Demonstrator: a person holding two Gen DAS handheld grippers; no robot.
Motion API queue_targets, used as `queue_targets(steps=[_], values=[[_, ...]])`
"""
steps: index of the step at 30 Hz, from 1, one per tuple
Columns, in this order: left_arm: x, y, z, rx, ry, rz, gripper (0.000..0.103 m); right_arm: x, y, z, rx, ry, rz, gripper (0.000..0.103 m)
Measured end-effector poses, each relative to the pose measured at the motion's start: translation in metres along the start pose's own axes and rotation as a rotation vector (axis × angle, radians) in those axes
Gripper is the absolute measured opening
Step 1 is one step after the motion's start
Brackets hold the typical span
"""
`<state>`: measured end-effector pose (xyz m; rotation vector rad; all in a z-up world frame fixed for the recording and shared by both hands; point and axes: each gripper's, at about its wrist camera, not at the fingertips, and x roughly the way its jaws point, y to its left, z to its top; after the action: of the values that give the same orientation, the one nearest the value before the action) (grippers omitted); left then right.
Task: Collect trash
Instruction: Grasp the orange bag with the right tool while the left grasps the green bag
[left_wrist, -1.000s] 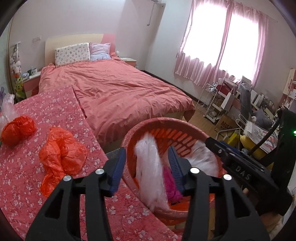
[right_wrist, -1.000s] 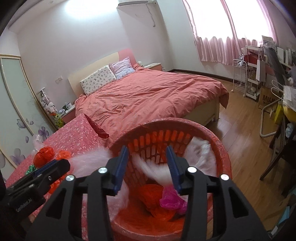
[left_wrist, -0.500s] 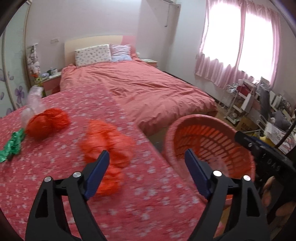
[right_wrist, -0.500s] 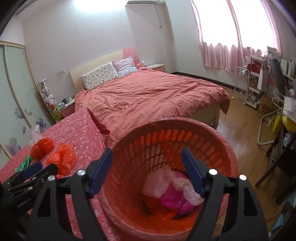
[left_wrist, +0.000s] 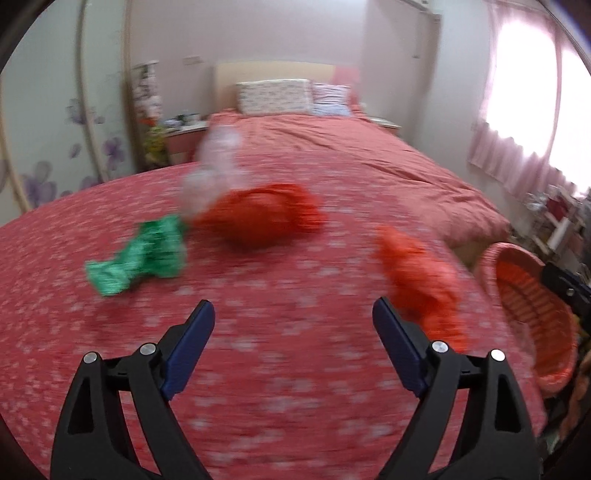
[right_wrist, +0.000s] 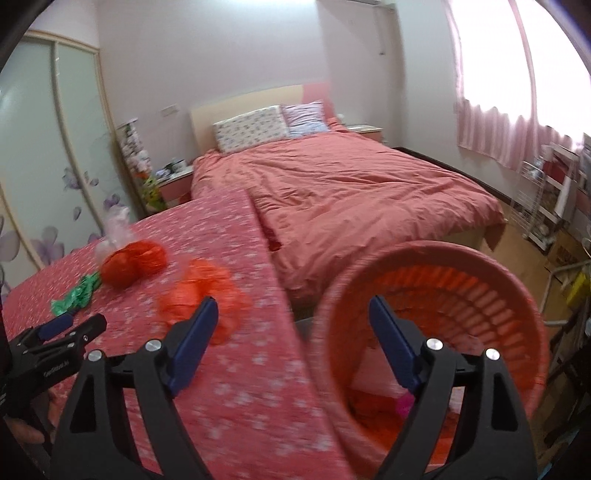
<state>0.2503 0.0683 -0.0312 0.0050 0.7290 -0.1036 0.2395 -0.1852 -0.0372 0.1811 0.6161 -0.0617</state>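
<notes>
Orange basket (right_wrist: 436, 291) beside flowered tablecloth (left_wrist: 258, 369), orange bag (left_wrist: 421, 280) just past right finger of left claw (left_wrist: 293, 325), both claws spread empty, just opened.

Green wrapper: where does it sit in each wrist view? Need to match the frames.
Left wrist: green wrapper lies left of centre on the floral tablecloth, beyond the open left tongs.
Right wrist: green wrapper lies at the far left on the tablecloth, just above the left tongs.
Shared landmark: the red bag right beside it; in both views the wrapper is at its left end.
</notes>
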Motion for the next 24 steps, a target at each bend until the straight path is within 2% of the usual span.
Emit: queue_targets(steps=[4,10,12,17,24], values=[[-0.008,0.04,-0.003,-0.045,-0.061,0.098,0.087,0.014,0.036,0.0,-0.042,0.023,0.038,0.082],[-0.015,0.082,-0.005,-0.085,-0.055,0.16,0.088,0.035,0.08,-0.003,-0.097,0.059,0.064,0.082],[-0.016,0.093,-0.007,-0.105,-0.051,0.164,0.091,0.043,0.09,-0.005,-0.111,0.072,0.06,0.082],[-0.019,0.114,-0.011,-0.146,-0.04,0.157,0.091,0.062,0.104,-0.008,-0.11,0.11,0.048,0.081],[-0.018,0.12,-0.015,-0.153,-0.039,0.152,0.091,0.079,0.11,-0.009,-0.098,0.136,0.014,0.077]])
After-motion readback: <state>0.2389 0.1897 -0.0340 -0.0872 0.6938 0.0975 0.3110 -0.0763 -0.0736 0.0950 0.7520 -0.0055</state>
